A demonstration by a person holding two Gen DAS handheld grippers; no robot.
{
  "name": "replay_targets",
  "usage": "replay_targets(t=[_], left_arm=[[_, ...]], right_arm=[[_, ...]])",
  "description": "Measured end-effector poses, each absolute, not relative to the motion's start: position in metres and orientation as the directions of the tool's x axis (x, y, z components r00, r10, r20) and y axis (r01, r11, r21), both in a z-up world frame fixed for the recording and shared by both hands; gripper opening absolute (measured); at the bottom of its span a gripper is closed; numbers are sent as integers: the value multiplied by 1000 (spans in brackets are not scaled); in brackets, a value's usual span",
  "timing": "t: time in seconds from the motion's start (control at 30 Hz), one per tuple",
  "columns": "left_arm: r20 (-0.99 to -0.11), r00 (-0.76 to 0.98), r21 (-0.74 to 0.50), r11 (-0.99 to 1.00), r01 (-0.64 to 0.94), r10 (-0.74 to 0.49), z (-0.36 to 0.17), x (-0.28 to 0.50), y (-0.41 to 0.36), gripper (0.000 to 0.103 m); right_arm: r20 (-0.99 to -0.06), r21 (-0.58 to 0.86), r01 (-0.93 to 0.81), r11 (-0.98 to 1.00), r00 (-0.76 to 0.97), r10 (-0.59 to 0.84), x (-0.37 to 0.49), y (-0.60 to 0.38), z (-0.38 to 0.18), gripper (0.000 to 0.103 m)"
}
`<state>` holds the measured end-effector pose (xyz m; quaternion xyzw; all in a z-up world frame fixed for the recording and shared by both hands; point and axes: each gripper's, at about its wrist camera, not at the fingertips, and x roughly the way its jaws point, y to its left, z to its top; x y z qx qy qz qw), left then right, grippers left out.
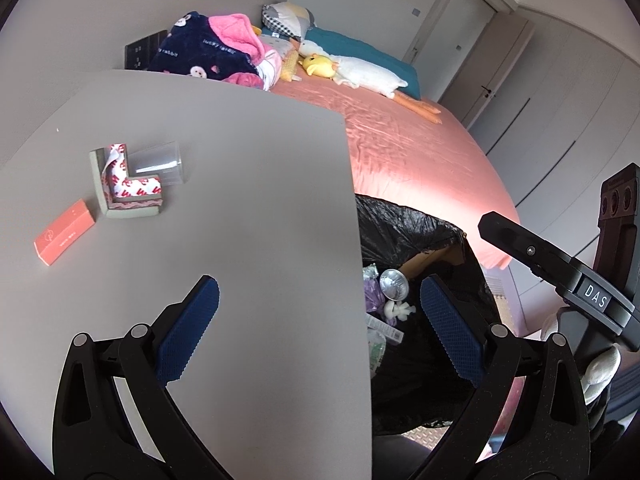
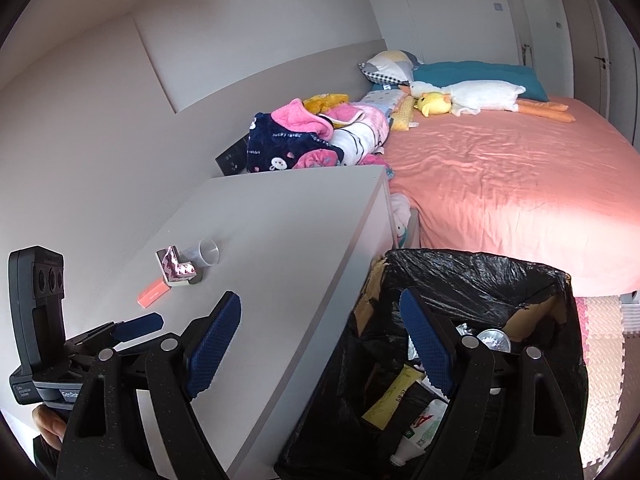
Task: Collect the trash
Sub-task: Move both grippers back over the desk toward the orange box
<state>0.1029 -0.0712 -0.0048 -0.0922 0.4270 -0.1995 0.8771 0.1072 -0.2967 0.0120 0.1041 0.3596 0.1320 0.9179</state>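
Note:
On the grey table top [image 1: 240, 184] lie an orange-pink small box [image 1: 64, 232], an L-shaped foam corner piece with red-and-white tape [image 1: 128, 188] and a clear plastic cup on its side [image 1: 160, 162]. They also show in the right wrist view: box [image 2: 154, 294], corner piece [image 2: 178, 268], cup [image 2: 206, 252]. My left gripper [image 1: 318, 308] is open and empty, over the table's right edge. My right gripper [image 2: 320, 330] is open and empty, above the bin's left rim. The bin with a black bag [image 2: 472, 280] holds several pieces of trash.
The bin [image 1: 404, 224] stands between the table and a bed with a pink sheet [image 2: 500, 180]. Blankets, pillows and plush toys [image 2: 320, 132] lie at the bed's head. My right gripper's body [image 1: 560, 264] shows at the right of the left wrist view.

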Motion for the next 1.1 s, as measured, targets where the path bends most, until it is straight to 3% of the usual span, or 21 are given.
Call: replay_targets(t=[1.1], left_arm=[[-759, 622, -212, 976, 47, -195, -27, 116, 49, 97]], right_arm=[[-676, 279, -390, 878, 569, 468, 154, -174, -10, 82]])
